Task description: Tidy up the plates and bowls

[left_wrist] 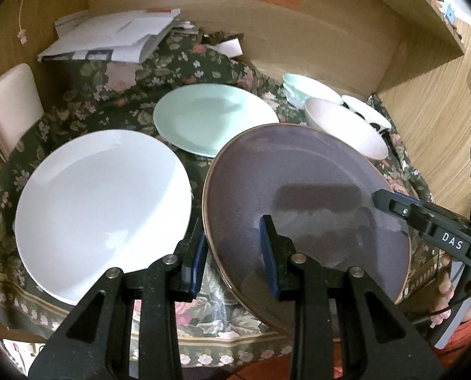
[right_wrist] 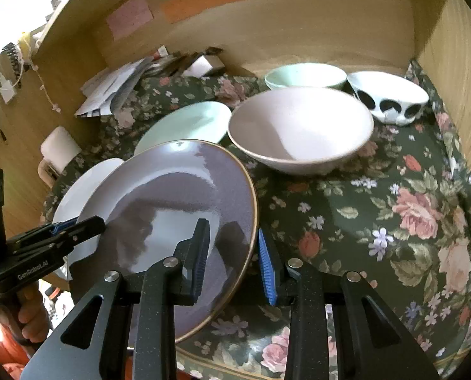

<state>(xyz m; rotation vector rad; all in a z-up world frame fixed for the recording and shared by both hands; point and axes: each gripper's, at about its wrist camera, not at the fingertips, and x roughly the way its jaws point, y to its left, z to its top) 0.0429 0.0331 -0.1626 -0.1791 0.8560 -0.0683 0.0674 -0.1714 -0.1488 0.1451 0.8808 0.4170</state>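
Note:
A purple plate (left_wrist: 299, 171) (right_wrist: 172, 190) with a gold rim hangs tilted over the floral tablecloth, carried by both grippers. My left gripper (left_wrist: 232, 237) (right_wrist: 86, 224) is shut on its left rim. On the opposite rim my right gripper (right_wrist: 234, 243) (left_wrist: 381, 198) is shut too. Flat on the cloth to the left lies a white plate (left_wrist: 102, 209) (right_wrist: 86, 180), and a mint plate (left_wrist: 213, 117) (right_wrist: 184, 123) lies behind it. A pink bowl (left_wrist: 346, 129) (right_wrist: 299, 126), a mint bowl (left_wrist: 302, 90) (right_wrist: 305, 74) and a white bowl with black spots (left_wrist: 365, 112) (right_wrist: 390, 101) stand at the back right.
The floral tablecloth (right_wrist: 394, 221) covers a round table set into a wooden alcove. A pile of papers (left_wrist: 108, 38) lies at the back left. A pale chair back (left_wrist: 10, 101) stands at the left. A person's hand (left_wrist: 451, 291) grips the right tool's handle.

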